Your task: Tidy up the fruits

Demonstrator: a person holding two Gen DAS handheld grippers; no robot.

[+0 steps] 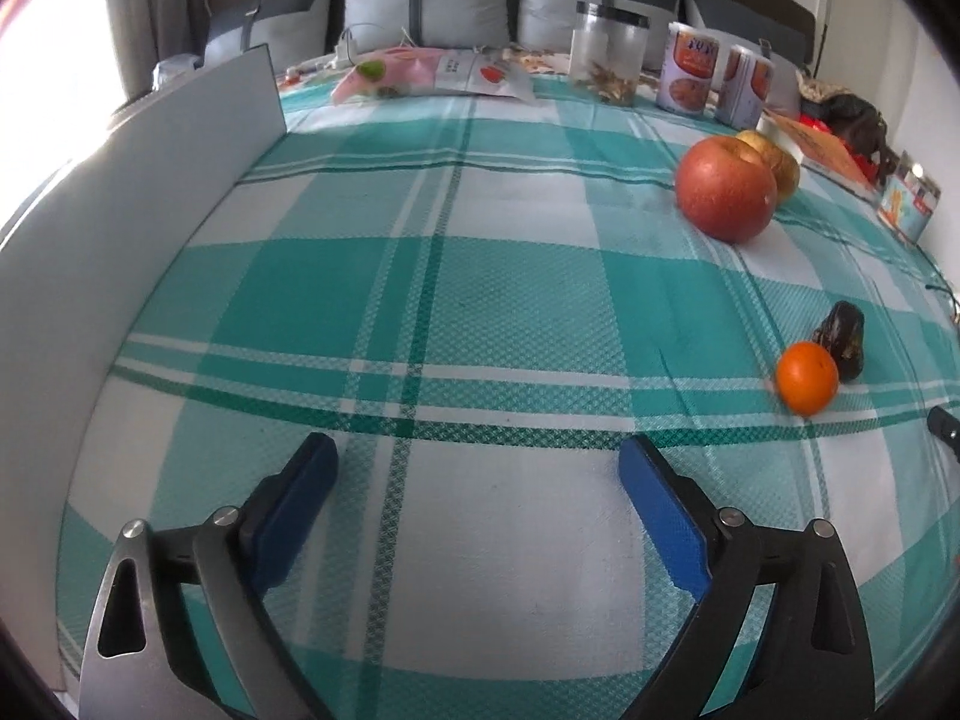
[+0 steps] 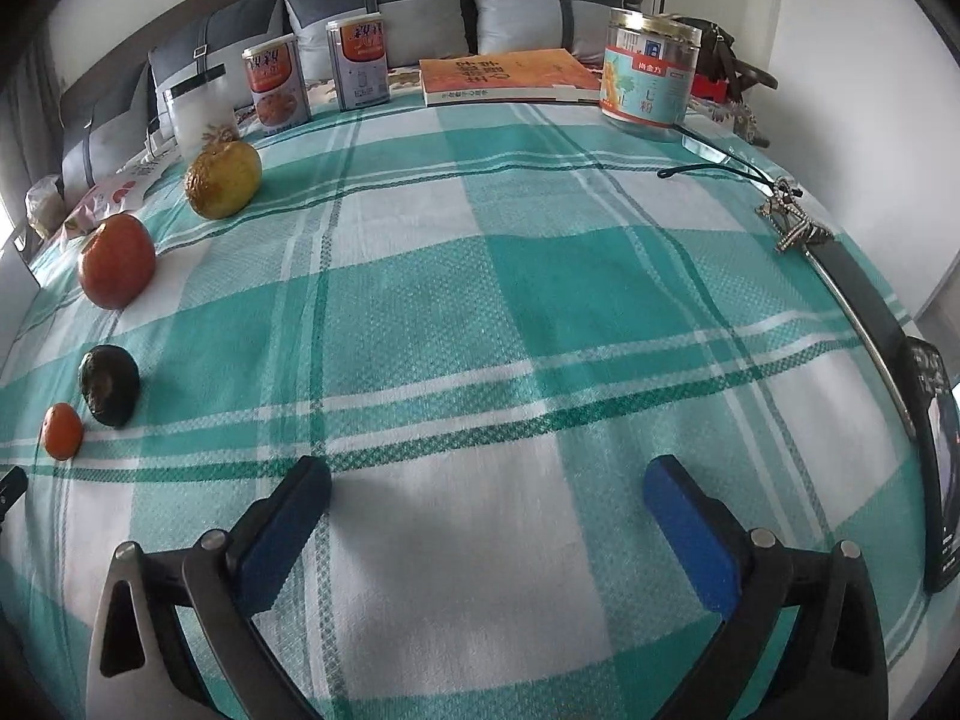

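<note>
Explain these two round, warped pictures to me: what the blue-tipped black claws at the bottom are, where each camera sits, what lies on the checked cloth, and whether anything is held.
A person holds a two-finger tool in each hand, each carrying a wide-angle camera.

One view looks along the left gripper, the other along the right gripper. Both are open and hold nothing.

On the checked cloth lie four fruits in a row: a small orange, a dark fruit, a red apple and a yellowish fruit. Behind them stand tins, a jar and a book.

1. Checked bedspread (image 2: 480, 312): bare at centre, open passage toward 12 o'clock.
2. Right wrist view: fruit row at 9–10 o'clock: orange (image 2: 62, 431), avocado (image 2: 109, 385), apple (image 2: 117, 261).
3. Cans (image 2: 276, 87), book (image 2: 510, 75) block 12 o'clock.
4. Left wrist view: white board (image 1: 150, 192) walls 9 o'clock.
</note>
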